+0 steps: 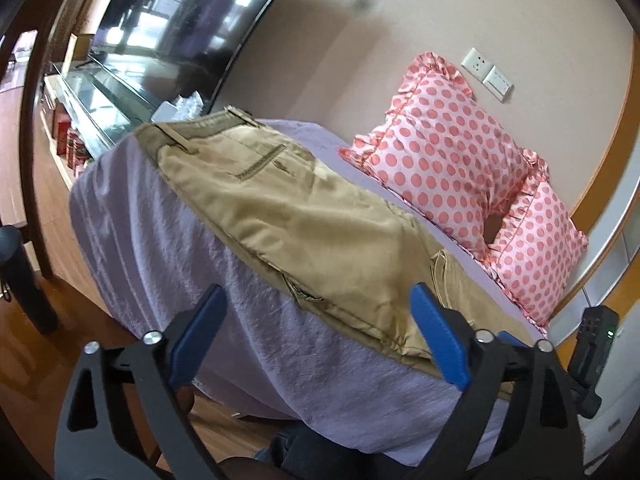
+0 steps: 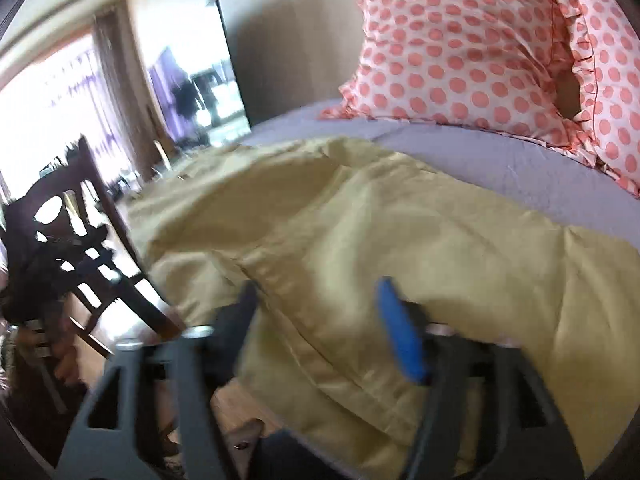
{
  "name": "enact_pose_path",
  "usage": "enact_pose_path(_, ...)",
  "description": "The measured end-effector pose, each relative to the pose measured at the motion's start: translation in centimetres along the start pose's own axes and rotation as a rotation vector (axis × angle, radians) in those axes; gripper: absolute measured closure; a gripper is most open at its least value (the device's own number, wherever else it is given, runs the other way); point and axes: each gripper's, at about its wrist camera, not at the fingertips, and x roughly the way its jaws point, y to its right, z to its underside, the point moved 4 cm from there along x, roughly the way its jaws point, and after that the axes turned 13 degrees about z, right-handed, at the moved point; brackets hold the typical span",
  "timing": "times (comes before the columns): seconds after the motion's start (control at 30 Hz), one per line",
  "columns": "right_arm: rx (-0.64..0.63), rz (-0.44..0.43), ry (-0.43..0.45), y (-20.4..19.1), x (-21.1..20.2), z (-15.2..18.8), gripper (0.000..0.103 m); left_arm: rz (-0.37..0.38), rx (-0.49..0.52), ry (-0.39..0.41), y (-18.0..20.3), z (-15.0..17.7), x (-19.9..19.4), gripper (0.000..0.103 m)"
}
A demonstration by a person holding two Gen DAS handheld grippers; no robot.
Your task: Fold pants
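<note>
Both the left gripper (image 1: 320, 332) and the right gripper (image 2: 320, 320) hang released over the khaki pants (image 1: 304, 220) beside the polka-dot pillow (image 1: 436, 160), so I reckon the next fold starts with pinching the near edge.

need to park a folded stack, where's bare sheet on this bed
Bare purple sheet lies left of the khaki pants, toward the bed edge, and in a strip between the pants and the polka-dot pillows. The middle is crowded with pants; the wall side holds the pillows.

Khaki pants (image 1: 304, 216) on lilac sheet (image 1: 168, 248), pink polka-dot pillows (image 1: 436, 160).
</note>
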Motion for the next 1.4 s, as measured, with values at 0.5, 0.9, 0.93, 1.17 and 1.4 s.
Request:
enact_pose_path(0.5, 0.213, 0.010, 0.018, 4.1, -1.1, -0.4, 0.017, -0.018, -0.103, -0.045, -2.4, -3.7, 4.7, 0.011)
enact_pose_path(0.9, 0.236, -0.002, 0.009, 4.7, -0.8, 0.1, 0.015, -0.141, -0.234, 0.008, -7.8, -9.2, 4.8, 0.079)
enact_pose_path(0.93, 0.240, -0.003, 0.014, 4.9, -0.9, 0.2, 0.015, -0.172, -0.226, 0.010, -8.0, -9.4, 4.7, 0.089)
enact_pose_path(1.17, 0.312, 0.047, 0.107, 8.4, -3.6, 0.0, 0.014, -0.214, 0.193, -0.007, 3.9, -11.9, 6.2, 0.096)
enact_pose_path(1.4, 0.562, 0.157, 0.212, 17.0, -8.5, 1.2, 0.008, 0.220, 0.752, -0.214, 26.7, -0.8, 11.1, 0.094)
